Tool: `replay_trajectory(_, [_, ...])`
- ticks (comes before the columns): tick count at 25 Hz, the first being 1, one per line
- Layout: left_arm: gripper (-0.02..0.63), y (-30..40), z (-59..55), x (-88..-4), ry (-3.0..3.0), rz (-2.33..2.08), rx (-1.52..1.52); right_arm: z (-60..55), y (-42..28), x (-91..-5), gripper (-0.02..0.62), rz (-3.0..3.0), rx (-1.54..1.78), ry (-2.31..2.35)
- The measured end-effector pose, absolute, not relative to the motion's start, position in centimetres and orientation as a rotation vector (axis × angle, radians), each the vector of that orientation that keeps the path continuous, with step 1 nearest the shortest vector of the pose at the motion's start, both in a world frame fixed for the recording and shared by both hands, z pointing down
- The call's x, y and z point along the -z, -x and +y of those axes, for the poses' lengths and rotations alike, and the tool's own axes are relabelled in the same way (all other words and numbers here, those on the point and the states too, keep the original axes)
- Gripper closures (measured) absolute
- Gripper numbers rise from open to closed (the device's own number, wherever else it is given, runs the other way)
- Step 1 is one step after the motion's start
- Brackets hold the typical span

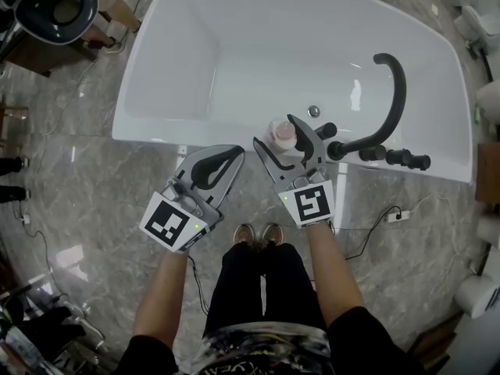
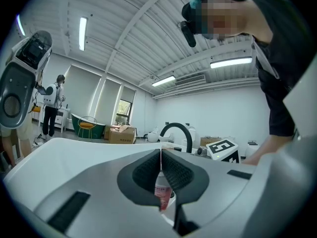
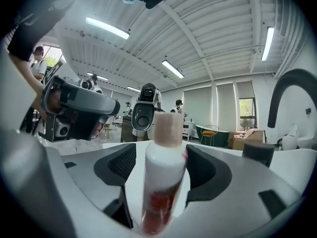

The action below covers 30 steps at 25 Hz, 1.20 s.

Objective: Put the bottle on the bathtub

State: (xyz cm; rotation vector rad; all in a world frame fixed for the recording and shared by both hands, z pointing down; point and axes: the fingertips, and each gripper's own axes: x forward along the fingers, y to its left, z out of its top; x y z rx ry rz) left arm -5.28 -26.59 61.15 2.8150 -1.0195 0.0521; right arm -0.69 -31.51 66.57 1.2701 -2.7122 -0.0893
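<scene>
Between right hand-held gripper (image 3: 159, 153) jaws, bottle (image 3: 158, 192) upright; head view hides gap.

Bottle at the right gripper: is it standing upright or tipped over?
Upright. The bottle stands cap-up on the bathtub rim, between the open jaws of the right gripper, with a gap on either side.

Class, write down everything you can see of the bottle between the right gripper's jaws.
The bottle is a small white cylinder, plastic by its look, with a pale pink cap and a red-printed label low on its body. It stands upright, apparently on the bathtub's near rim, beside the black faucet. It is between the right gripper's open jaws, with a gap showing on one side.
</scene>
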Motion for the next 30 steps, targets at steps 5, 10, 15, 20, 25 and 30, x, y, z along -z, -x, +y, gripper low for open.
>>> replay_trajectory(5, [0.583, 5.4, -26.3, -58.1, -2.831, -1.025, -0.041, -30.8, 0.9, -62.5, 0.285, -2.736, 0.130, -1.287])
replay_trajectory(10, [0.583, 5.5, -25.4, -54.1, -2.849, -1.027, -0.035, -29.2, 1.0, -58.3, 0.285, -2.754, 0.123, -1.293])
replay_trajectory(15, [0.583, 5.6, -24.6, -50.2, -2.858, -1.034, -0.038, -27.6, 1.0, -53.3, 0.285, -2.778, 0.156, -1.274])
replay_trajectory(20, [0.581, 5.8, -23.5, -46.0, -2.850, -1.040, -0.030, -26.3, 0.8, -47.1, 0.285, -2.815, 0.154, -1.278])
replay_trajectory(25, [0.583, 5.8, -22.2, -41.4, -2.850, -1.026, -0.020, -24.2, 0.8, -41.1, 0.285, -2.832, 0.173, -1.246])
replay_trajectory(30, [0.583, 5.0, -20.7, -36.5, -2.846, -1.000, 0.008, -22.2, 0.0, -35.3, 0.283, -2.863, 0.160, -1.219])
